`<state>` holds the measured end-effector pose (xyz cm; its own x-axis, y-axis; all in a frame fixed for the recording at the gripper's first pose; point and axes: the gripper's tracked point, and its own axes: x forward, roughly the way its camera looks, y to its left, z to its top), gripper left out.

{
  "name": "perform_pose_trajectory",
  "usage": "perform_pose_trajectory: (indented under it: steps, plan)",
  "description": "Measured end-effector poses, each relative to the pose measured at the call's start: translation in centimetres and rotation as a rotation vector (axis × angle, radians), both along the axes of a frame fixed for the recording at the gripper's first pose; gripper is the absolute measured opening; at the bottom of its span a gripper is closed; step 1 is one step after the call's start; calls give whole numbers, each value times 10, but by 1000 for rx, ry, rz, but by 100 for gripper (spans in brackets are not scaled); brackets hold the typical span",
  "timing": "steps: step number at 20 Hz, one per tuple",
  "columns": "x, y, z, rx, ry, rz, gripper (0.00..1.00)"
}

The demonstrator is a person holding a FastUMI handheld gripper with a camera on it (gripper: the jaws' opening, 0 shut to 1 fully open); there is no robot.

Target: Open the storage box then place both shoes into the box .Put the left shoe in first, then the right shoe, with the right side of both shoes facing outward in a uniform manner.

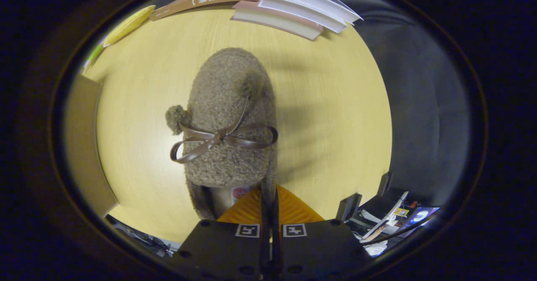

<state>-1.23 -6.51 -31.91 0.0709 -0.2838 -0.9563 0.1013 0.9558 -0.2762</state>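
While the gripper [268,197] pinches the fuzzy shoe's [228,117] heel collar at six o'clock, fingers nearly closed, it seems mid-carry; boxing remains.

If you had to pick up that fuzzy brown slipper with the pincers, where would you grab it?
Probably at the heel-side rim of the fuzzy slipper, coming from behind the opening. That collar edge is thin enough to pinch, while the toe is a broad, rounded bulk. The gripper already sits there, its fingers nearly closed on the rim beside the bow.
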Motion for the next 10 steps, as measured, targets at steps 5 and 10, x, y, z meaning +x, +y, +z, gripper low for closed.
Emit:
perform_pose_trajectory:
  steps: [5,10]
  plan:
    - [-8,2,11,-25,-19,-16,4]
    - [-32,-1,45,-135,29,-27,4]
